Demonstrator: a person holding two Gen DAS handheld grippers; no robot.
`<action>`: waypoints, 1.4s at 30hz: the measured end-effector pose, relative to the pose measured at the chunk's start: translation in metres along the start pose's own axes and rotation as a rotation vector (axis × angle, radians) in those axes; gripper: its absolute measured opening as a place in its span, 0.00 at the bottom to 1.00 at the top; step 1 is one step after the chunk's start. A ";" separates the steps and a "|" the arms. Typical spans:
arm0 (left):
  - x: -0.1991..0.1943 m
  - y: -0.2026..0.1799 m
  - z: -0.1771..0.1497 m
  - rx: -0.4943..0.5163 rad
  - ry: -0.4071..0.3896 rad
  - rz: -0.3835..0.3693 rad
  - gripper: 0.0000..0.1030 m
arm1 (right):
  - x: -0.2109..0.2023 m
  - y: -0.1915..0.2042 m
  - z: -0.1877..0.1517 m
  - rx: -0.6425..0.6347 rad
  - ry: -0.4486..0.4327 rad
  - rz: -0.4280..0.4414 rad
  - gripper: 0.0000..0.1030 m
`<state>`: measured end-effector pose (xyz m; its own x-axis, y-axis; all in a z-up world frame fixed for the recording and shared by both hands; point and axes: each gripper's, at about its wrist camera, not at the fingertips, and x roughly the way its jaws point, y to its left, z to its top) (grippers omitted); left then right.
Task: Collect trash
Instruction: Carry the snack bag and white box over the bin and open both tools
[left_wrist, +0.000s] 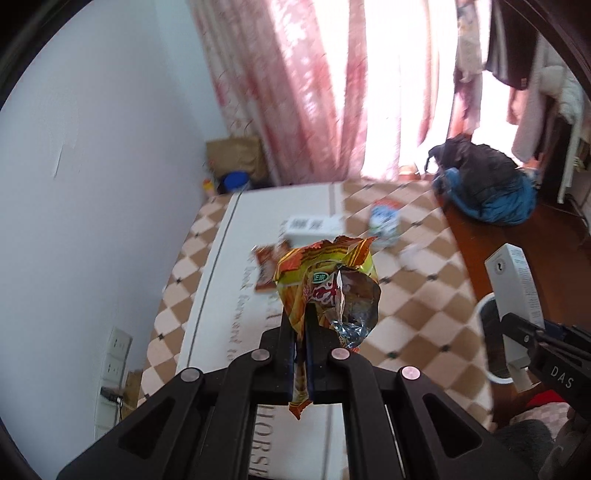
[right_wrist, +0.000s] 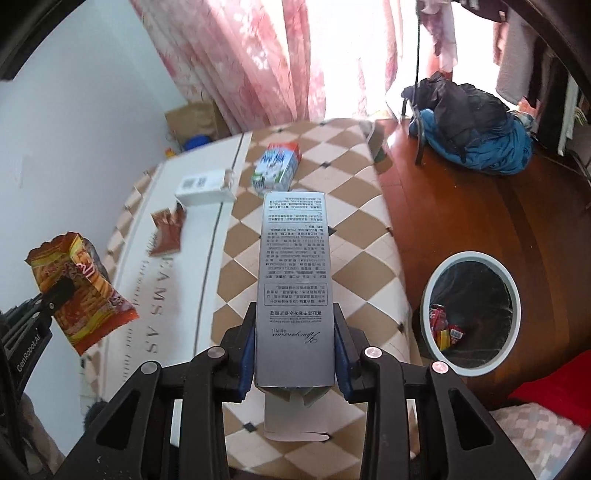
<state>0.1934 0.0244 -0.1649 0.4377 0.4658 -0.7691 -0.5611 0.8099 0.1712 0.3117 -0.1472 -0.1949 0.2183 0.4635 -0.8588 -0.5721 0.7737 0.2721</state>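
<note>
My left gripper (left_wrist: 303, 325) is shut on a crumpled yellow-orange snack wrapper (left_wrist: 328, 284) and holds it up above the bed; it also shows at the left of the right wrist view (right_wrist: 79, 291). My right gripper (right_wrist: 295, 325) is shut on a tall grey printed carton (right_wrist: 293, 273), also seen in the left wrist view (left_wrist: 517, 284). A white-rimmed trash bin (right_wrist: 515, 295) with a dark liner and some wrappers inside stands on the floor to the right of the carton. On the bed lie a brown wrapper (right_wrist: 168, 230), a white box (right_wrist: 205, 190) and a milk carton (right_wrist: 277, 168).
The bed has a checkered cover (right_wrist: 351, 236) and a white printed band (right_wrist: 177, 258). A blue and black heap of clothes (right_wrist: 476, 125) lies on the wooden floor (right_wrist: 461, 221). Pink curtains (right_wrist: 258, 62) hang behind. A paper bag (left_wrist: 236, 155) stands in the corner.
</note>
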 end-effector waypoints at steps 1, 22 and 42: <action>-0.006 -0.007 0.003 0.008 -0.011 -0.012 0.02 | -0.019 -0.009 -0.002 0.021 -0.031 0.012 0.36; 0.043 -0.280 0.037 0.206 0.226 -0.444 0.02 | -0.127 -0.236 -0.018 0.334 -0.205 -0.110 0.36; 0.191 -0.373 -0.004 0.227 0.581 -0.394 0.99 | 0.112 -0.407 -0.037 0.555 0.189 -0.054 0.62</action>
<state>0.4836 -0.1900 -0.3780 0.0984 -0.0875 -0.9913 -0.2521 0.9614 -0.1099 0.5393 -0.4261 -0.4182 0.0617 0.3718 -0.9263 -0.0534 0.9279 0.3689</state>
